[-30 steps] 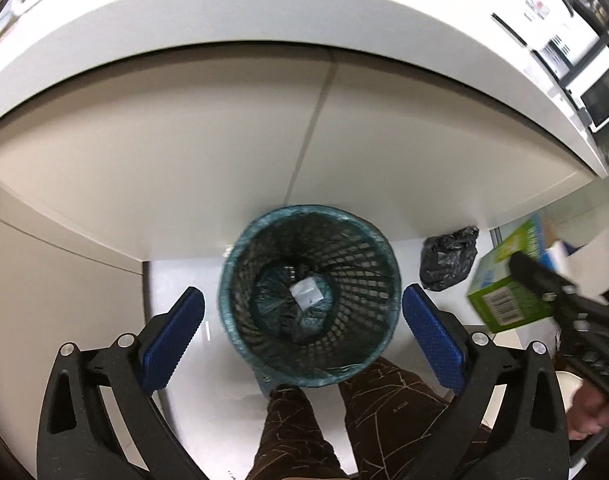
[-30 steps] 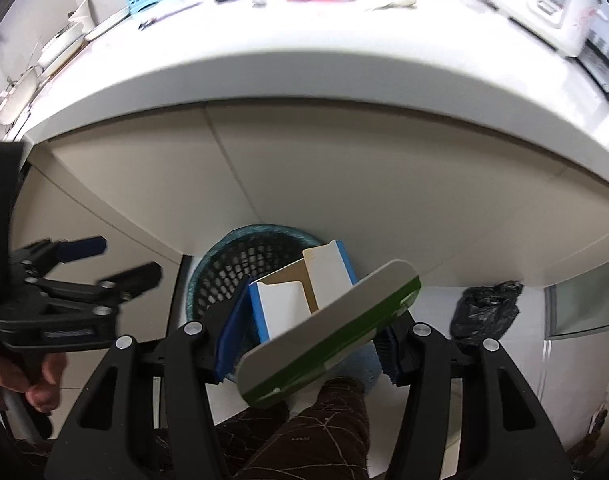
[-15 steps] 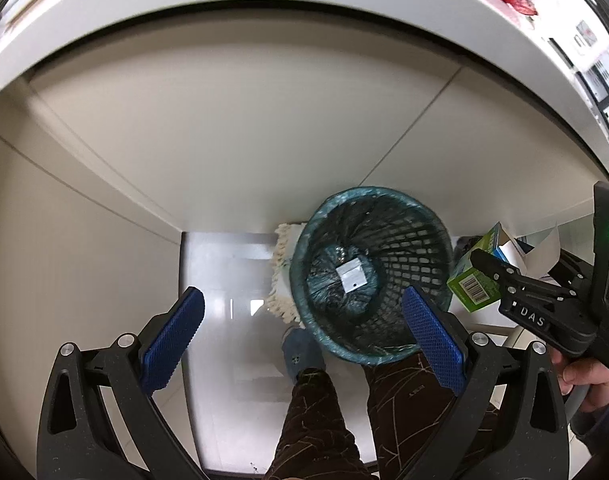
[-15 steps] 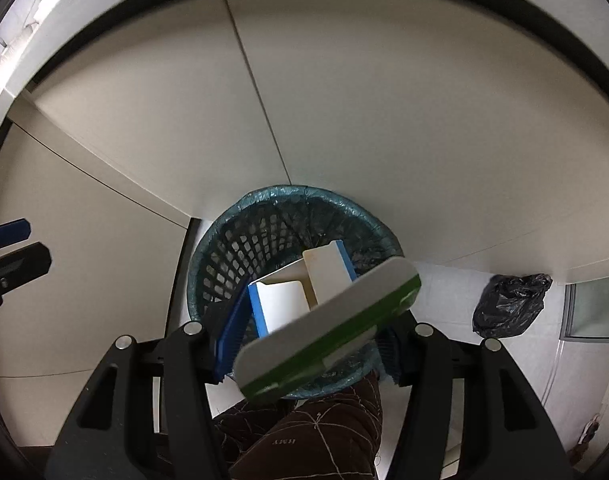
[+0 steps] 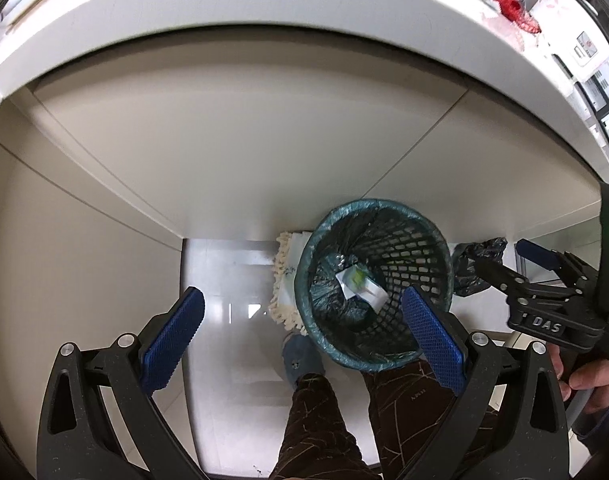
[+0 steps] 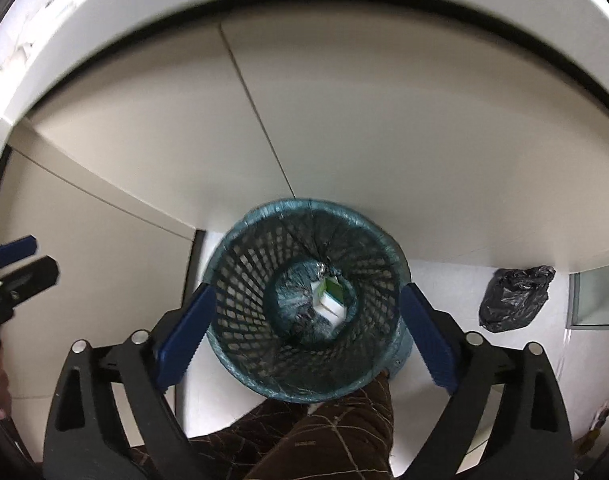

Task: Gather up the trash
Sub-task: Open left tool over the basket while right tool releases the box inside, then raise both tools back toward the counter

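A teal mesh trash basket (image 5: 418, 248) with a dark liner stands on the floor under the counter; it also shows in the right wrist view (image 6: 240, 280). A green and white carton (image 6: 330, 298) lies at its bottom, also seen in the left wrist view (image 5: 360, 284). My right gripper (image 6: 304, 332) is open and empty directly above the basket; it shows in the left wrist view (image 5: 544, 264) at the right. My left gripper (image 5: 300, 340) is open and empty, above the floor left of the basket.
A white counter (image 5: 264, 4) overhangs beige cabinet doors (image 5: 244, 140). A tied black plastic bag (image 6: 512, 298) lies on the floor right of the basket. A mop head (image 5: 284, 276) lies left of the basket. The person's legs (image 5: 324, 420) are below.
My right gripper has opened and the green and white carton has dropped into the basket. The left gripper has shifted left, away from the basket.
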`<state>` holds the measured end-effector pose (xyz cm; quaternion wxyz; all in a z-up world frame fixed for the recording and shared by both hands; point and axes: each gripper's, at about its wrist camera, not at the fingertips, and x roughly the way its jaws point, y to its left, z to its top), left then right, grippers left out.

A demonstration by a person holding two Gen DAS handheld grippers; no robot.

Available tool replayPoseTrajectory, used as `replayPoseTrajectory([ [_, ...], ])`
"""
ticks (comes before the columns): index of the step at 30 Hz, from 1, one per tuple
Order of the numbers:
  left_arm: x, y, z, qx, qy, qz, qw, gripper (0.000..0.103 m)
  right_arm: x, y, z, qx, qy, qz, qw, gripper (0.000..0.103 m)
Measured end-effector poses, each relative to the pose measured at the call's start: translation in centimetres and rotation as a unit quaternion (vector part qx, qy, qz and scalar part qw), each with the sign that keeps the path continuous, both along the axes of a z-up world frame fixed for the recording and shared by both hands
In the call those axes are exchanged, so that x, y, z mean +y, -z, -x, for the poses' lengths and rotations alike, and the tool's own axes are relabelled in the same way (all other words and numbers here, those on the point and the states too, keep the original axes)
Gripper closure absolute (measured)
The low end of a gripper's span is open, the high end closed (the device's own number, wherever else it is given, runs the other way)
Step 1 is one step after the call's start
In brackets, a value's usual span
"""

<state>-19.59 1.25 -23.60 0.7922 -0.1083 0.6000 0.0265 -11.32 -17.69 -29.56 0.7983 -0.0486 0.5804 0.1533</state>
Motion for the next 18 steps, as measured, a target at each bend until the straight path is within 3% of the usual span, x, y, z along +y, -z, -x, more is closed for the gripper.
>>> replayPoseTrajectory([
  [7, 0.5, -3.4, -0.9, -0.035, 0.008, -0.005, 0.9993, 0.006, -0.5, -4.4, -0.6, -0.044, 0.001, 0.008, 0.999, 0.01],
  [18, 0.3, -10.6, -3.8, -0.101, 0.008, -0.03, 0.9945, 0.006, -3.2, -14.4, -2.2, -0.151, 0.02, 0.003, 0.988, 0.009],
])
